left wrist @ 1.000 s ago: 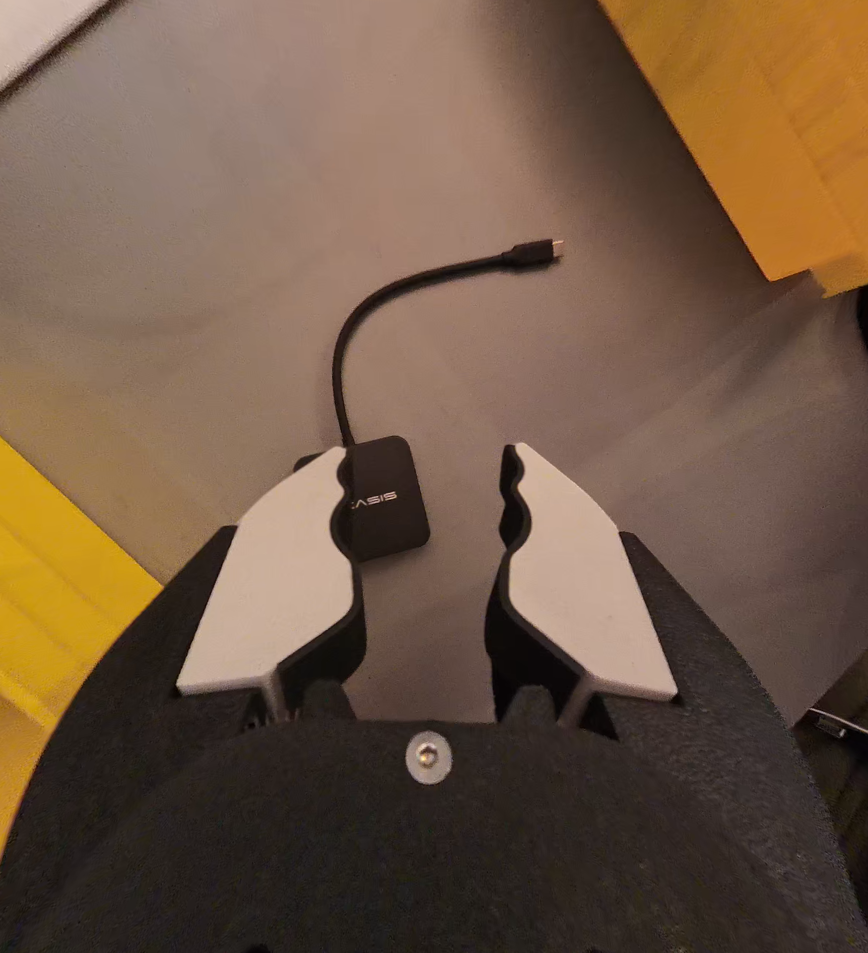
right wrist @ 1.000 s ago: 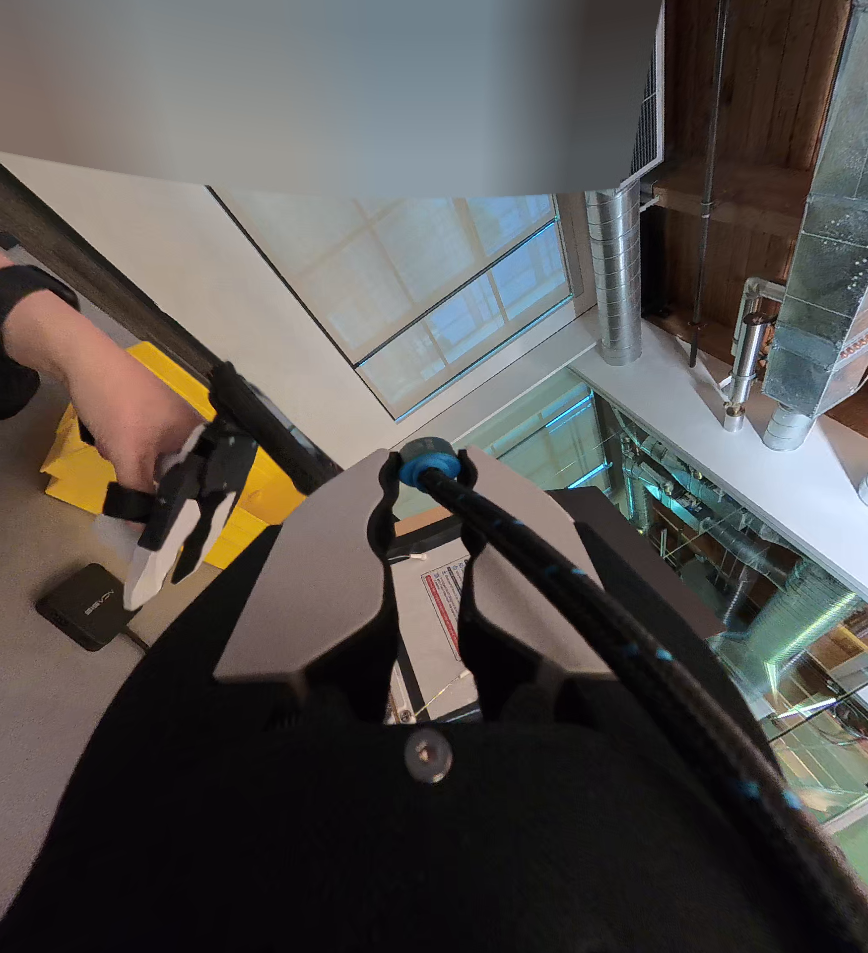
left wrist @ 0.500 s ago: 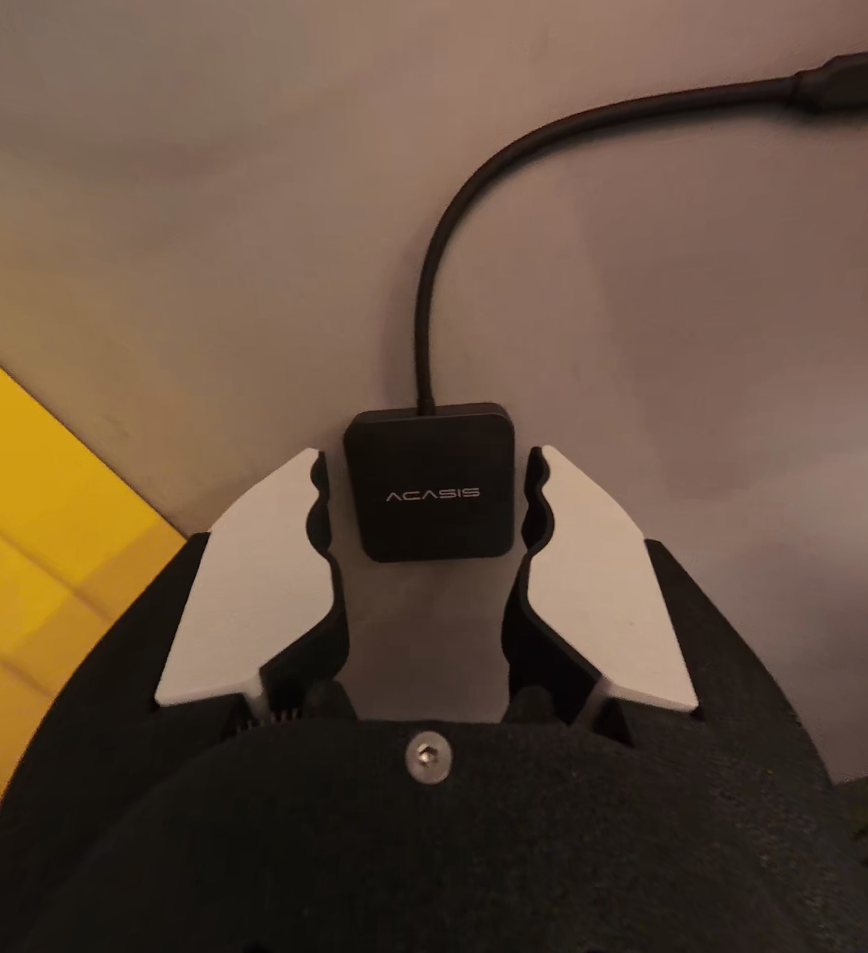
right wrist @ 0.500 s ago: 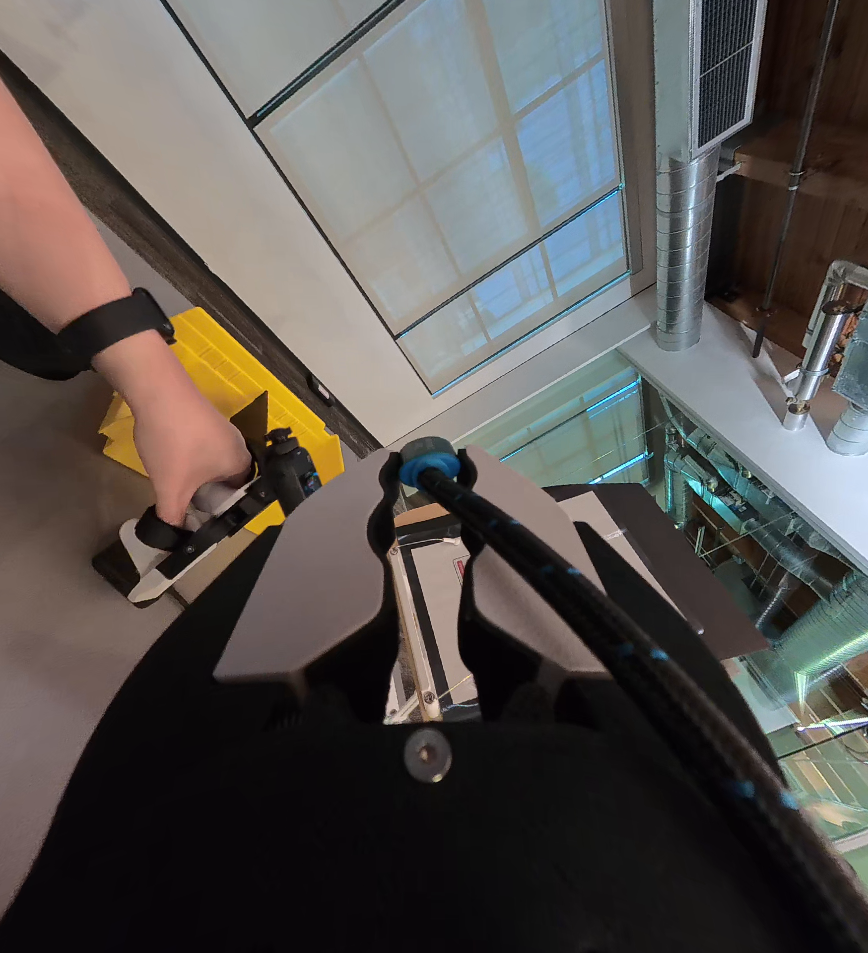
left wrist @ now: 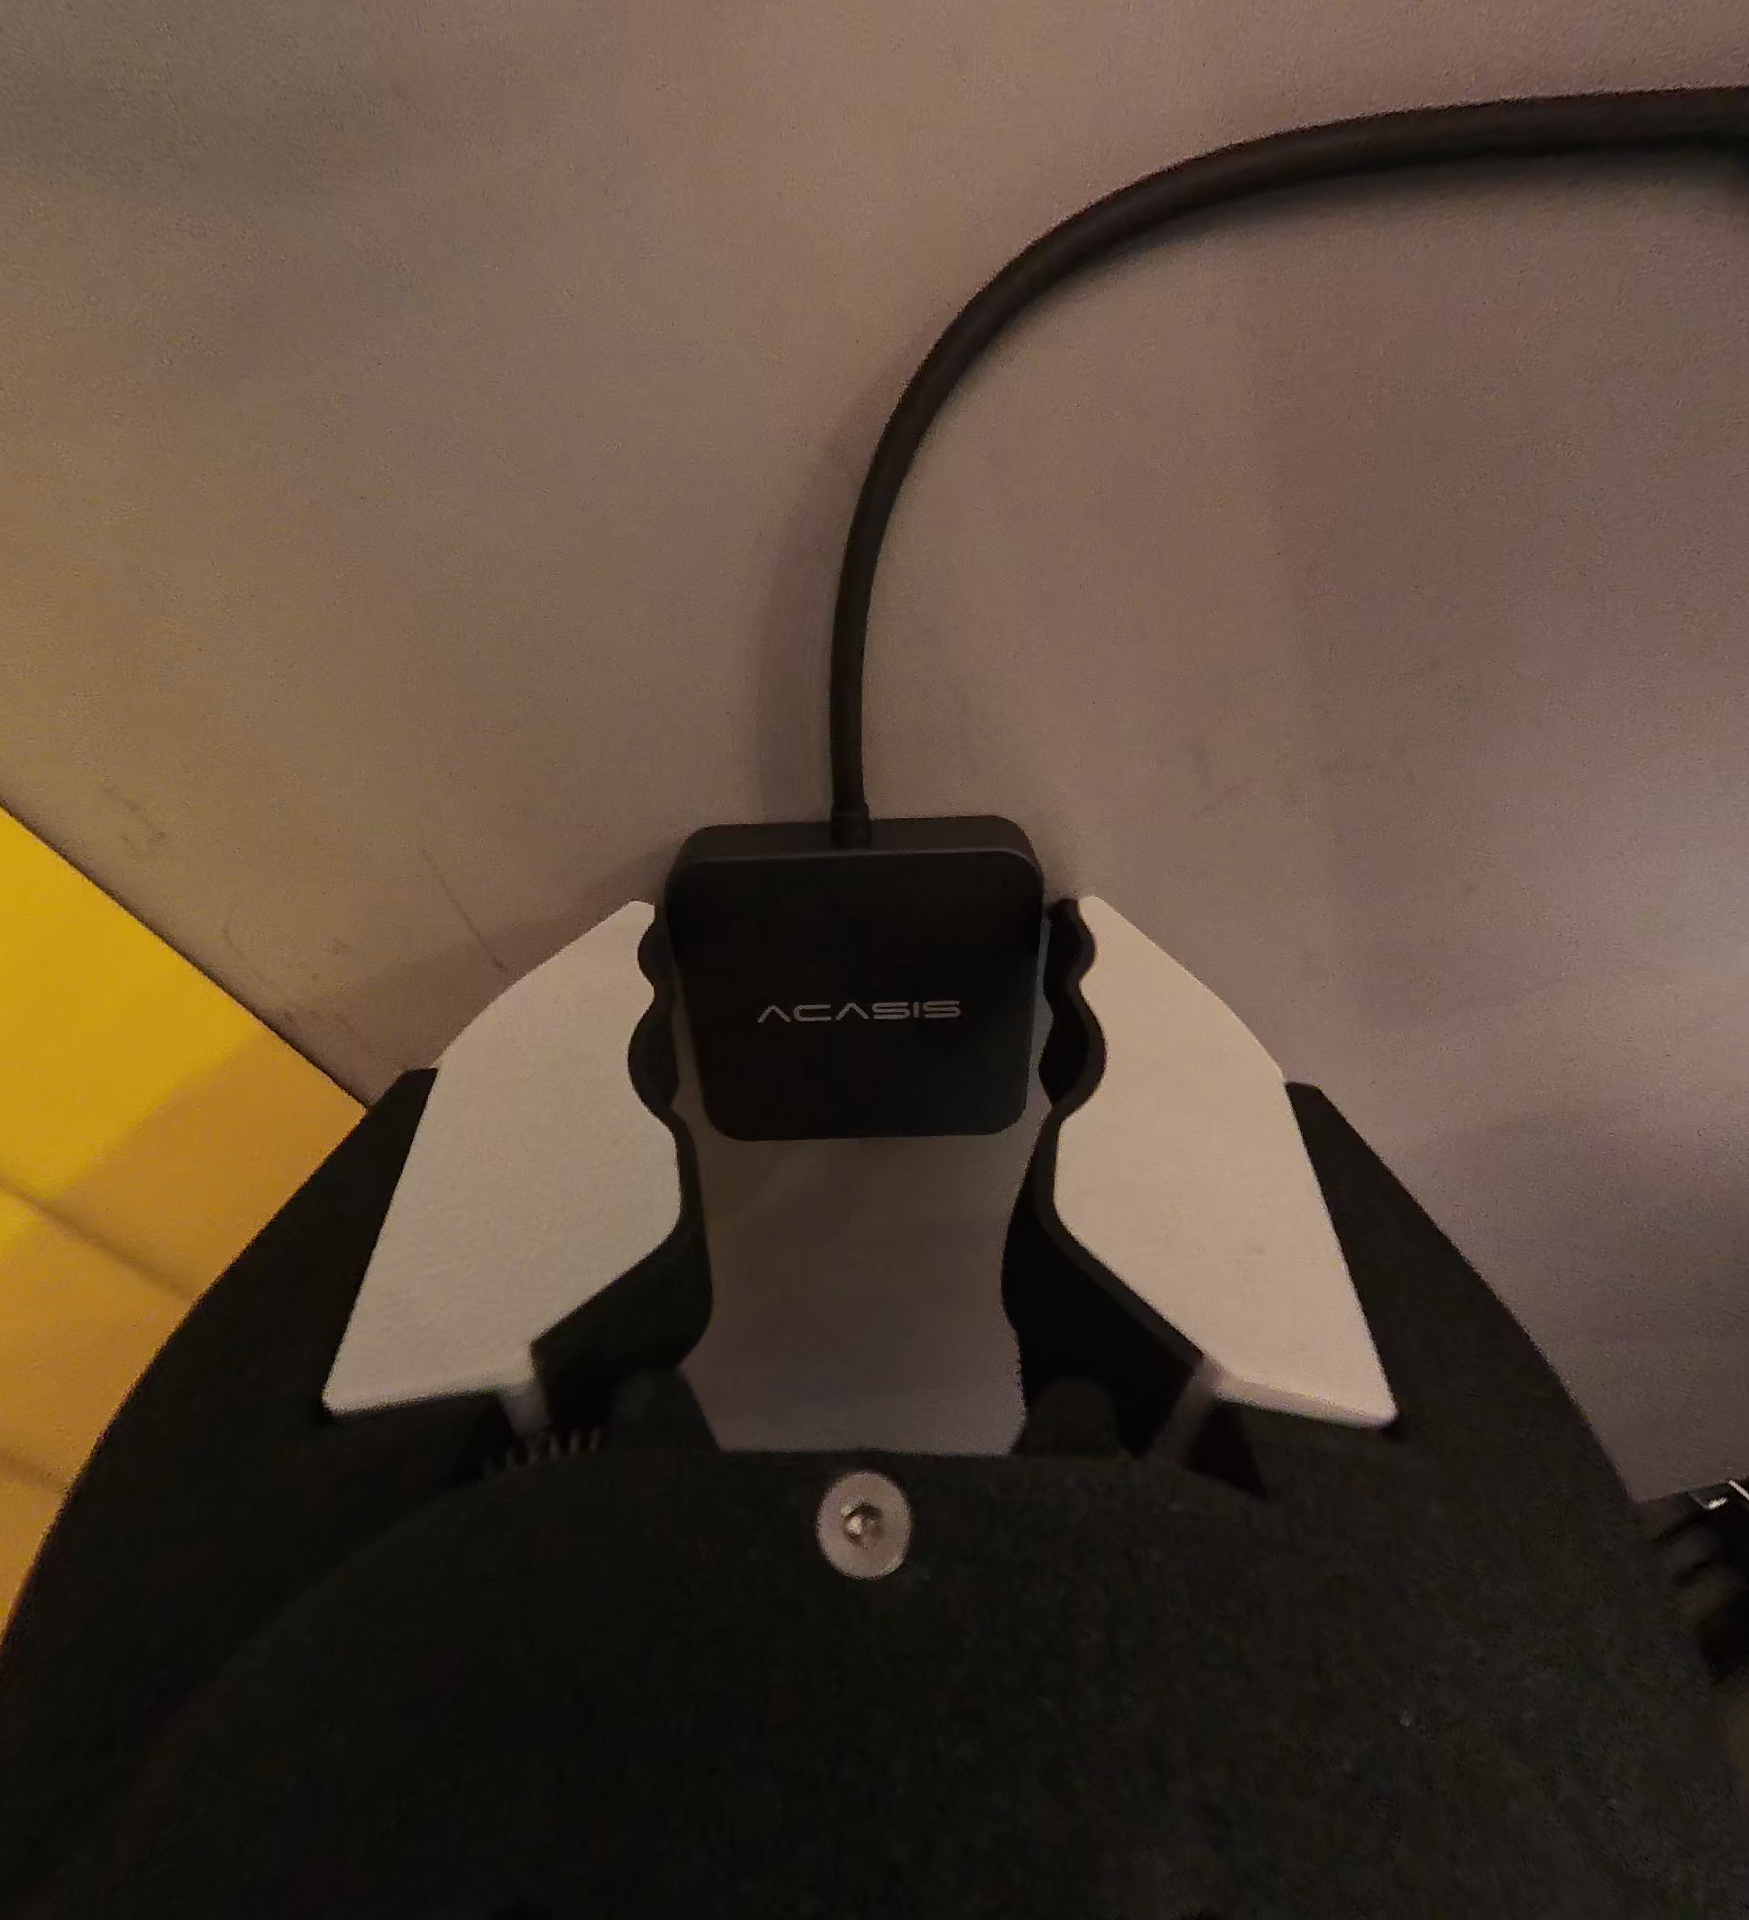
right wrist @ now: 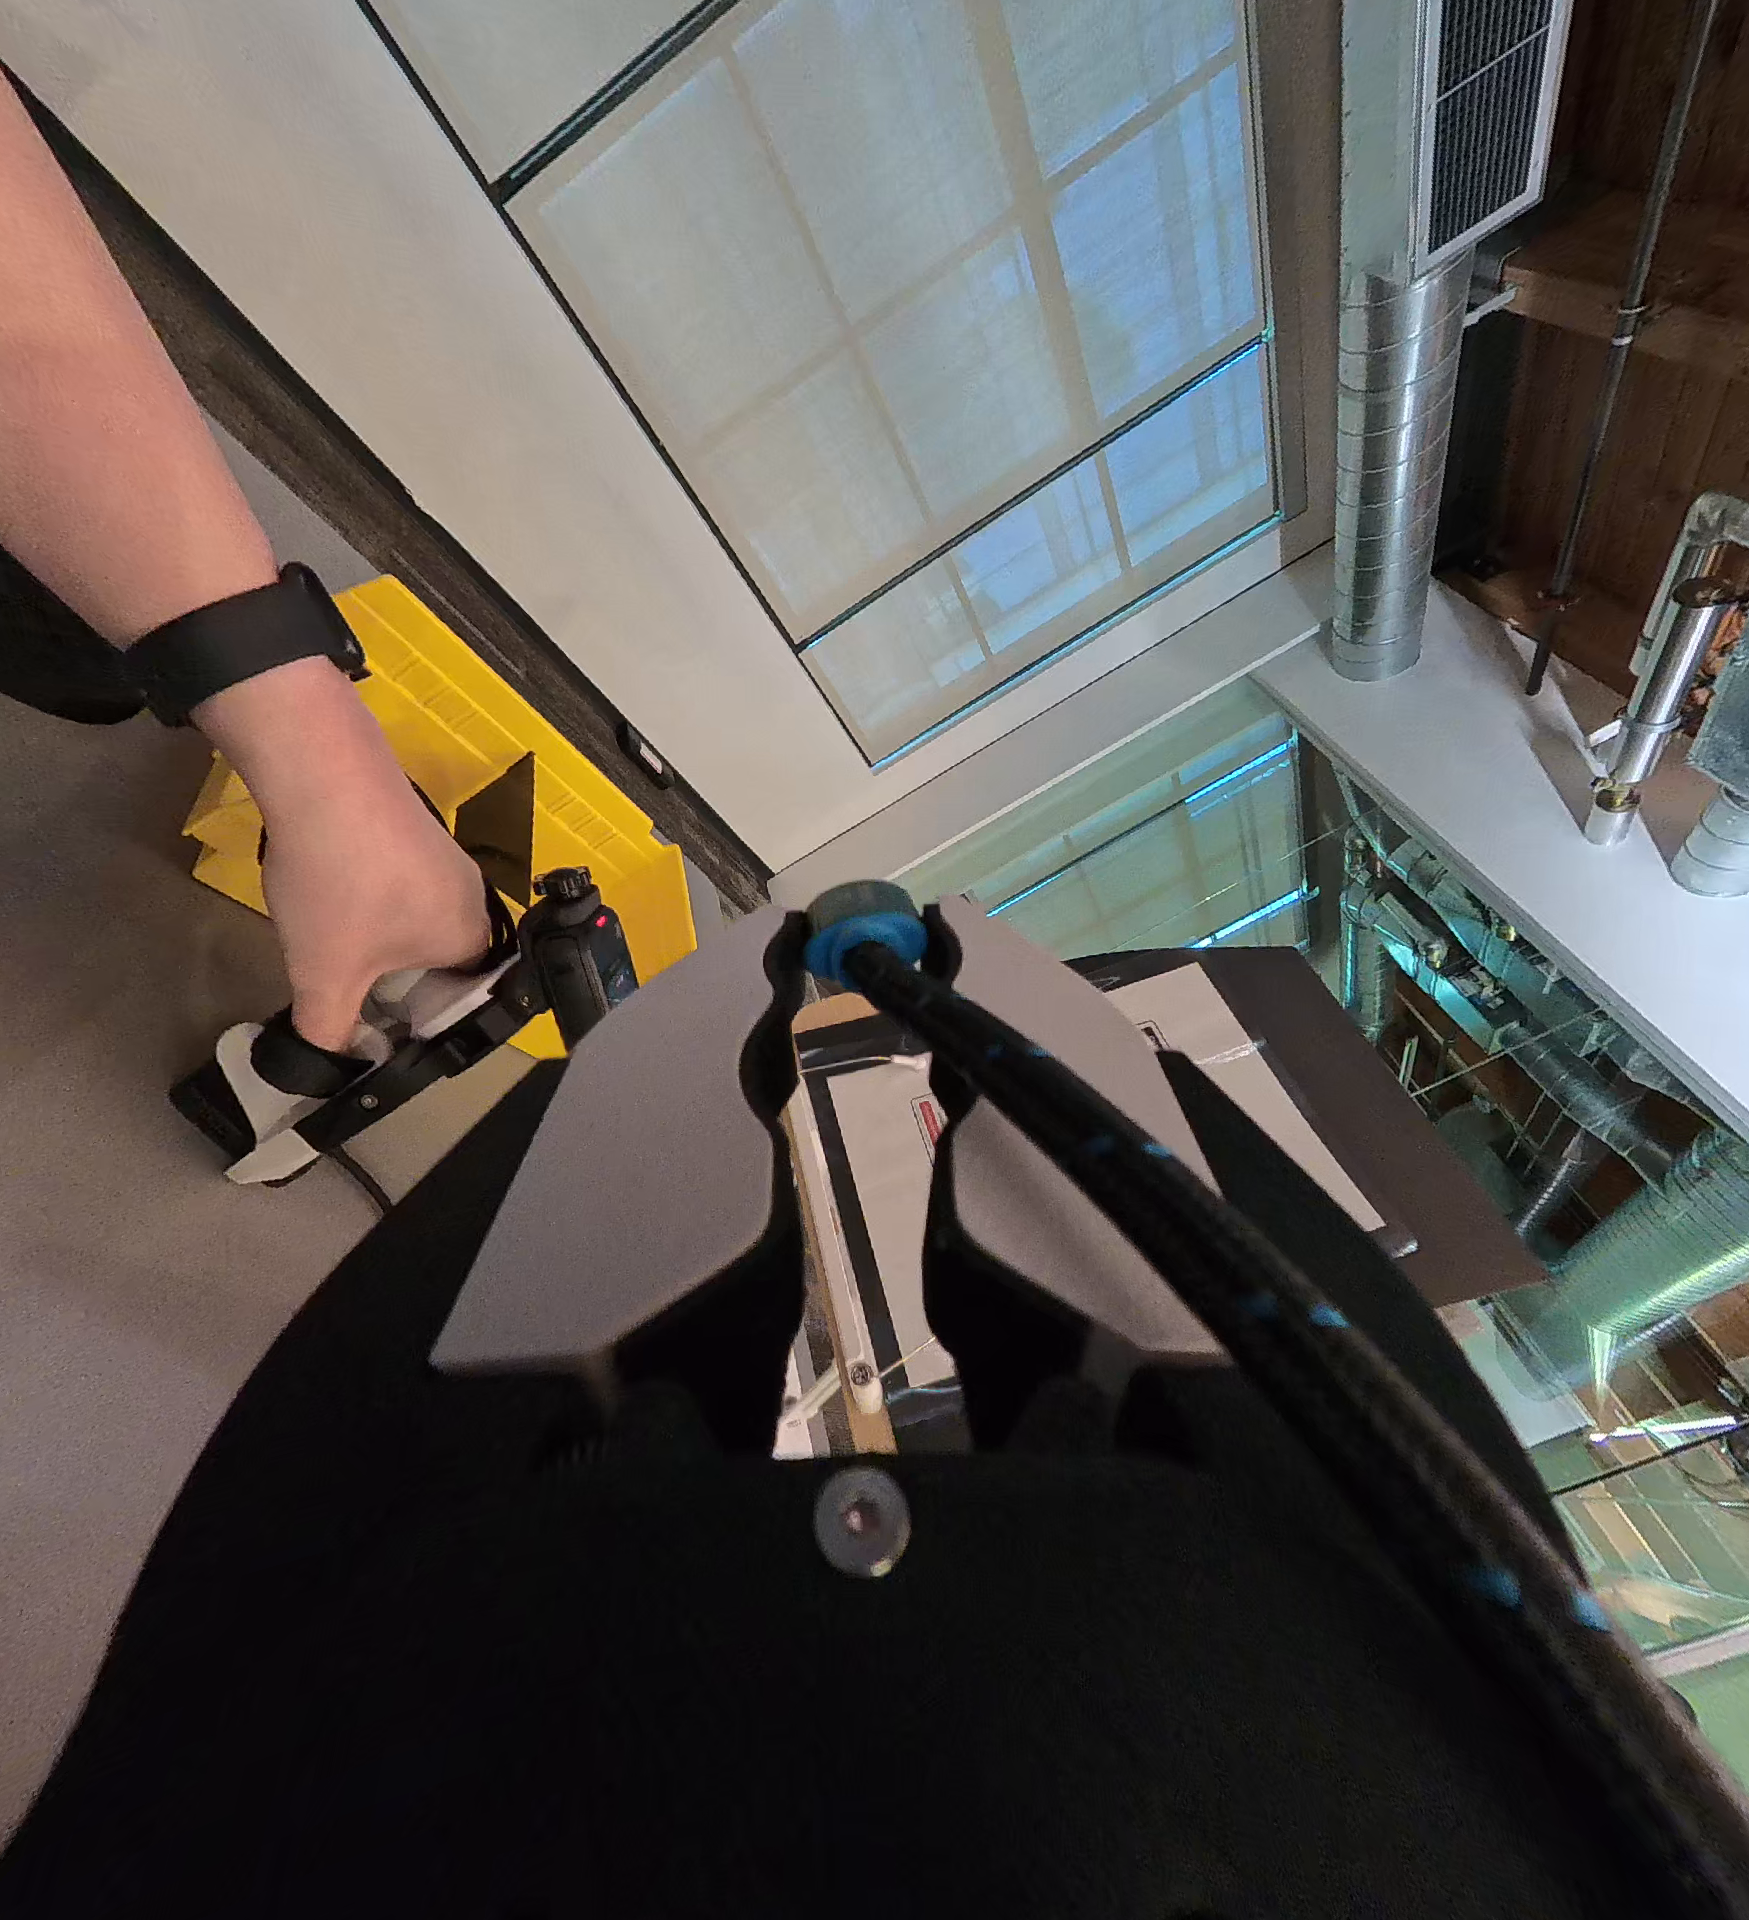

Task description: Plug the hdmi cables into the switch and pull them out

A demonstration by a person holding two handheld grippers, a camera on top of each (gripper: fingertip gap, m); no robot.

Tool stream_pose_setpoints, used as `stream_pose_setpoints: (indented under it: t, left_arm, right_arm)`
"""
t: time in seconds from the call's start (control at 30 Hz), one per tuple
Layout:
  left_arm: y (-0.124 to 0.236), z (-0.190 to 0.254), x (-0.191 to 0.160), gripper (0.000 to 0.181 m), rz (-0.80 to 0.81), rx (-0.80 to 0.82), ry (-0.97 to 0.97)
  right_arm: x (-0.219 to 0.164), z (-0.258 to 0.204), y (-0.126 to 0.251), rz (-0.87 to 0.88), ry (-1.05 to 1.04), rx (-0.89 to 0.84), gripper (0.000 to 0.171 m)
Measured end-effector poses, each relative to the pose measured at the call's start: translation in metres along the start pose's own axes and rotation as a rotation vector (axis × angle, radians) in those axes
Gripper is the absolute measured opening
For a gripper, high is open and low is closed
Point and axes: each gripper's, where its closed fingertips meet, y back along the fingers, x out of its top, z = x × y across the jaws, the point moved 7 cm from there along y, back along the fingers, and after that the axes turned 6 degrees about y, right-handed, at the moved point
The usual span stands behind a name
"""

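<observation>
The switch (left wrist: 854, 997) is a small black square box with a thin black lead (left wrist: 854, 623), lying flat on the grey table (left wrist: 434, 416). My left gripper (left wrist: 854, 920) is low on the table with its white fingers (left wrist: 537, 1122) pressed against both sides of the switch. It also shows in the right wrist view (right wrist: 267, 1101), held by a person's hand (right wrist: 361, 883). My right gripper (right wrist: 862, 935) is shut on a black braided hdmi cable (right wrist: 1109, 1143) just behind its blue collar (right wrist: 854, 940), held up in the air away from the switch. The plug end is hidden.
A yellow bin (left wrist: 49, 1039) stands close on the left of the switch and also shows in the right wrist view (right wrist: 496, 748). A dark box with a white label (right wrist: 1265, 1091) lies beyond the right gripper. The table edge is at the lower right (left wrist: 1680, 1455). My hands' fingertips stand some 35 cm from each other.
My left gripper came down over the switch, centred on it and closed its fingers onto its sides. My right gripper kept its hold on the cable and tilted a little.
</observation>
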Motion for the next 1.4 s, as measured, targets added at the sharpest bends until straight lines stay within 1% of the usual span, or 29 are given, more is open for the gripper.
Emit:
stream_pose_setpoints:
  t: [0.33,0.43,0.53,0.67,0.8,0.97,1.07,1.17,1.3,1.4]
  left_arm:
    - [0.001,0.0,-0.001,0.066,-0.029,-0.017,-0.059]
    - [0.007,0.001,0.001,0.066,-0.022,-0.074,-0.041]
    - [0.017,-0.004,0.002,0.066,-0.04,-0.064,-0.052]
    - [0.048,-0.01,0.006,0.066,-0.013,-0.08,-0.038]
    - [0.092,-0.019,0.009,0.066,0.011,-0.094,-0.019]
    - [0.145,-0.028,0.008,0.066,0.038,-0.082,-0.001]
    - [0.171,-0.024,0.007,0.066,0.058,-0.072,-0.01]
    - [0.19,-0.016,0.009,0.066,0.077,-0.074,-0.018]
    - [0.204,-0.005,0.009,0.067,0.064,-0.092,-0.022]
    - [0.211,-0.001,0.008,0.067,0.04,-0.068,-0.019]
  right_arm:
    - [-0.005,-0.006,-0.008,-0.015,-0.013,0.029,0.022]
    - [-0.008,-0.011,-0.014,-0.02,-0.021,0.045,0.023]
    - [-0.009,-0.017,-0.022,-0.021,-0.044,0.058,0.022]
    - [-0.01,-0.027,-0.036,-0.004,-0.093,0.063,0.022]
    - [-0.007,-0.036,-0.05,0.041,-0.173,0.027,0.023]
    - [-0.005,-0.045,-0.064,0.111,-0.339,-0.064,0.022]
    - [-0.01,-0.051,-0.072,0.129,-0.486,-0.115,0.022]
    - [-0.02,-0.063,-0.081,0.12,-0.616,-0.142,0.022]
    - [-0.03,-0.084,-0.093,0.063,-0.667,-0.166,0.022]
    - [-0.036,-0.095,-0.098,0.04,-0.71,-0.193,0.022]
